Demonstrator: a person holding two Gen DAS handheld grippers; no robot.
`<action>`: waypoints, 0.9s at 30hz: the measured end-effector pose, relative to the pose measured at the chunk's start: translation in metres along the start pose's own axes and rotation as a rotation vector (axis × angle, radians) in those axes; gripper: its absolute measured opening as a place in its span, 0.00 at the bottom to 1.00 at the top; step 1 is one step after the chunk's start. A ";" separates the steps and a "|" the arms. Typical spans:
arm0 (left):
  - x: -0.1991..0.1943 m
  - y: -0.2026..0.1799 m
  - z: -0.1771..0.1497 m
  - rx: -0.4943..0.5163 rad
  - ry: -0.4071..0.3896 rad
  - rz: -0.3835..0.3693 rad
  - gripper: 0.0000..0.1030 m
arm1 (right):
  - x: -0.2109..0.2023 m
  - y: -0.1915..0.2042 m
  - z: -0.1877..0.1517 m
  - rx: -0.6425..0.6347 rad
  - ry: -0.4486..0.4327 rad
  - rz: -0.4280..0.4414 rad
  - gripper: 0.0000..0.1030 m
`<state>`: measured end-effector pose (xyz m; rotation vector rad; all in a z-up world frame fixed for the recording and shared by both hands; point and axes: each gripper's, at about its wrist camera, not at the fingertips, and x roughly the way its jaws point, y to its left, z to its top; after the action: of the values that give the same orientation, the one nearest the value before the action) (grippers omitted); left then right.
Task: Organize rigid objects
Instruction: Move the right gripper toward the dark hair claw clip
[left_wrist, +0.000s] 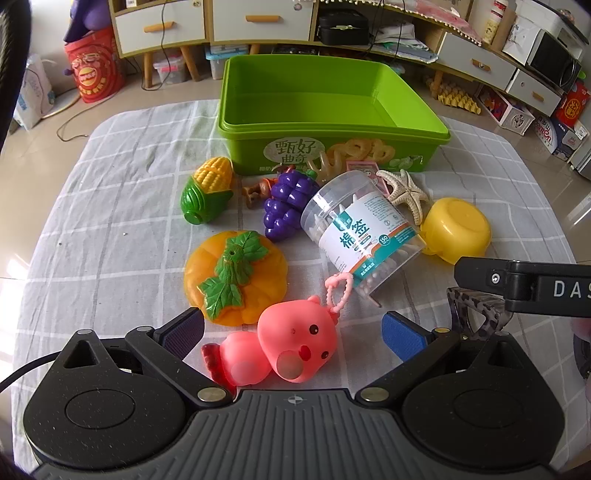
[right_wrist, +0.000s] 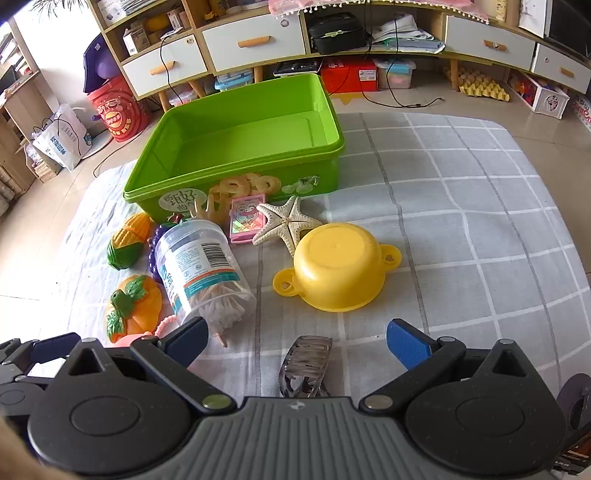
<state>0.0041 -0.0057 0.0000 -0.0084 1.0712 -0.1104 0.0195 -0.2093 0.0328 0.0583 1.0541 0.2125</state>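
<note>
My left gripper (left_wrist: 293, 330) is open, its fingers either side of a pink pig toy (left_wrist: 284, 350) lying on the cloth. My right gripper (right_wrist: 297, 341) is open over a tortoiseshell hair claw (right_wrist: 304, 365), also seen in the left wrist view (left_wrist: 476, 314). An empty green bin (left_wrist: 325, 107) (right_wrist: 240, 136) stands at the back. In front of it lie a toy corn (left_wrist: 208, 194), purple grapes (left_wrist: 286, 201), orange pumpkin (left_wrist: 236, 277), cotton-swab jar (left_wrist: 360, 229) (right_wrist: 201, 269), starfish (left_wrist: 406, 194) (right_wrist: 288, 223), upturned yellow pot (left_wrist: 456, 229) (right_wrist: 338, 266) and a pink card box (right_wrist: 247, 219).
The objects lie on a grey checked cloth (right_wrist: 461, 206) over a table. A small brown toy (left_wrist: 256, 192) lies between corn and grapes. Cabinets with drawers (right_wrist: 255, 40), boxes and a red bucket (left_wrist: 94, 68) stand on the floor beyond.
</note>
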 end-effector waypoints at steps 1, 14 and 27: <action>0.000 0.000 0.000 0.000 0.000 0.000 0.98 | 0.000 0.000 0.000 -0.001 0.002 -0.001 0.85; 0.000 0.001 -0.001 -0.001 0.001 0.000 0.98 | 0.002 0.001 0.000 -0.010 0.015 -0.006 0.85; 0.001 0.002 -0.003 0.005 0.012 0.001 0.98 | 0.005 0.001 -0.001 -0.016 0.027 -0.011 0.85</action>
<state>0.0026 -0.0034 -0.0027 -0.0026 1.0833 -0.1126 0.0207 -0.2074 0.0280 0.0356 1.0795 0.2120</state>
